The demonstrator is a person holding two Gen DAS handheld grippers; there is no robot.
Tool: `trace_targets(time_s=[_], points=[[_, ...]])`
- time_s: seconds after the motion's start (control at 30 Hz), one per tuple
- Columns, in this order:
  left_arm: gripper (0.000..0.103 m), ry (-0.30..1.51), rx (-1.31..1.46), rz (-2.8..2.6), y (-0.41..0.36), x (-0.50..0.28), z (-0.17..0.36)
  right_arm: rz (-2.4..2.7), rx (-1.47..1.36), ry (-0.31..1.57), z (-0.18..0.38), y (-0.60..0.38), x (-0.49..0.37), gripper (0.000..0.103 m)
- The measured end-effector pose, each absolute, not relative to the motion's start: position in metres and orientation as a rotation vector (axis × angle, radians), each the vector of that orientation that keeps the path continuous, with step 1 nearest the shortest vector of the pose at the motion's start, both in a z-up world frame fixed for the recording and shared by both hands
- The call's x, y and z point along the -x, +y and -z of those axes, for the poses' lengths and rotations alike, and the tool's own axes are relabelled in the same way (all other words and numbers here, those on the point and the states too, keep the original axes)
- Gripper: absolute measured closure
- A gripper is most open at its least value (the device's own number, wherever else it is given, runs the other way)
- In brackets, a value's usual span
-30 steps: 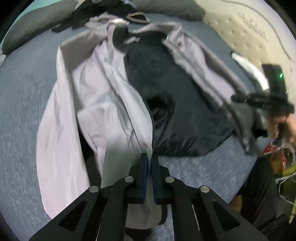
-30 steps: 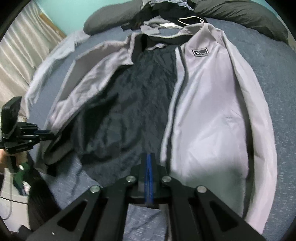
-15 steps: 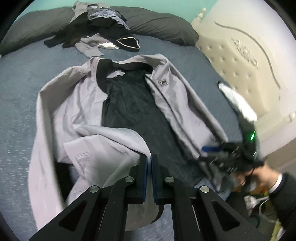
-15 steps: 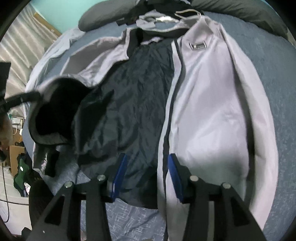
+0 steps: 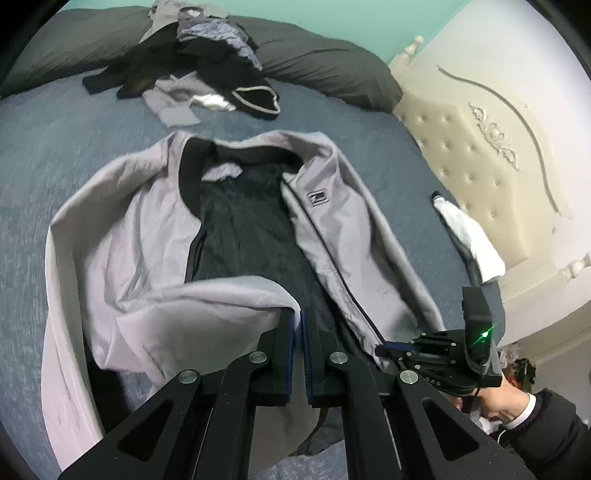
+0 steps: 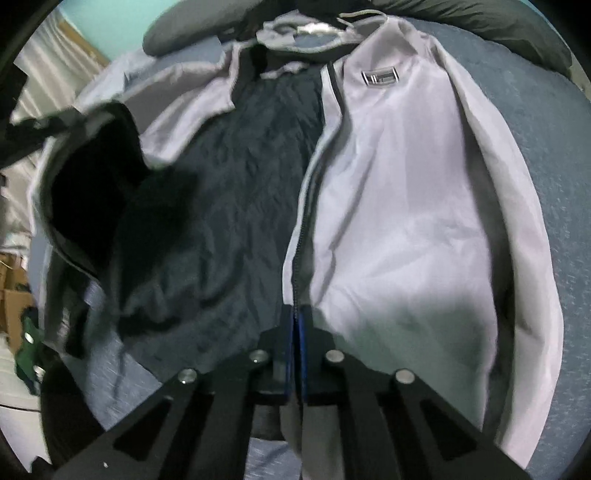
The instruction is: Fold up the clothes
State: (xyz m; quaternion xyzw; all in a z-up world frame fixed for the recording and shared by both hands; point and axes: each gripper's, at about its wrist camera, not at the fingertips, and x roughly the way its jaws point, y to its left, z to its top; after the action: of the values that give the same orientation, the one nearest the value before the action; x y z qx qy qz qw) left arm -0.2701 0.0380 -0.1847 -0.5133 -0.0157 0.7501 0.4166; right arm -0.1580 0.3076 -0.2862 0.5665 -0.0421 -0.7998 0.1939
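Teal wall [image 5: 332, 22] behind a cream tufted headboard [image 5: 480, 155] and dark pillows [image 5: 325, 70].

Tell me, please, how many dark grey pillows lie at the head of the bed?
2: one dark grey pillow at the far left, another dark grey pillow at the far right beside the cream headboard. The clothes pile between them may hide more.

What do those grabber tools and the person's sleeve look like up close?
Each tool is matt black, with angular arms cut by triangular openings and joined by round silver pivot pins. The left gripper and the right gripper both end in two flat fingers faced with blue pads. Seen from the side, the right one carries a black box with a green light. The person wears a dark sleeve over a white cuff.
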Motion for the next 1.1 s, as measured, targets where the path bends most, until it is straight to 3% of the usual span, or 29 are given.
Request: trace_targets(time_s=[0.2, 0.33, 0.67, 0.73, 0.9, 1.03, 1.1], points=[[0.098, -0.103, 1.224, -1.883, 0.043, 0.281, 0.154, 2.256, -1.394, -0.356, 0.224, 0.305, 0.187, 0.101], [0.098, -0.141, 1.219, -1.888, 0.050, 0.289, 0.148, 2.265, -1.306, -0.420, 0.196, 0.290, 0.212, 0.101], [0.098, -0.033, 1.449, -1.831, 0.067, 0.285, 0.241, 2.139, -1.580, -0.341, 0.277, 0.246, 0.224, 0.098], [0.097, -0.016, 1.472, -1.823, 0.061, 0.282, 0.252, 2.128, -1.618, -0.325, 0.288, 0.244, 0.219, 0.089], [0.088, -0.022, 1.471, -1.826, 0.036, 0.276, 0.250, 2.194, -1.547, -0.362, 0.274, 0.267, 0.208, 0.075], [0.072, -0.073, 1.440, -1.857, 0.009, 0.279, 0.231, 2.232, -1.480, -0.439, 0.259, 0.278, 0.201, 0.074], [0.072, -0.082, 1.431, -1.880, -0.003, 0.281, 0.223, 2.229, -1.447, -0.466, 0.254, 0.274, 0.197, 0.074]])
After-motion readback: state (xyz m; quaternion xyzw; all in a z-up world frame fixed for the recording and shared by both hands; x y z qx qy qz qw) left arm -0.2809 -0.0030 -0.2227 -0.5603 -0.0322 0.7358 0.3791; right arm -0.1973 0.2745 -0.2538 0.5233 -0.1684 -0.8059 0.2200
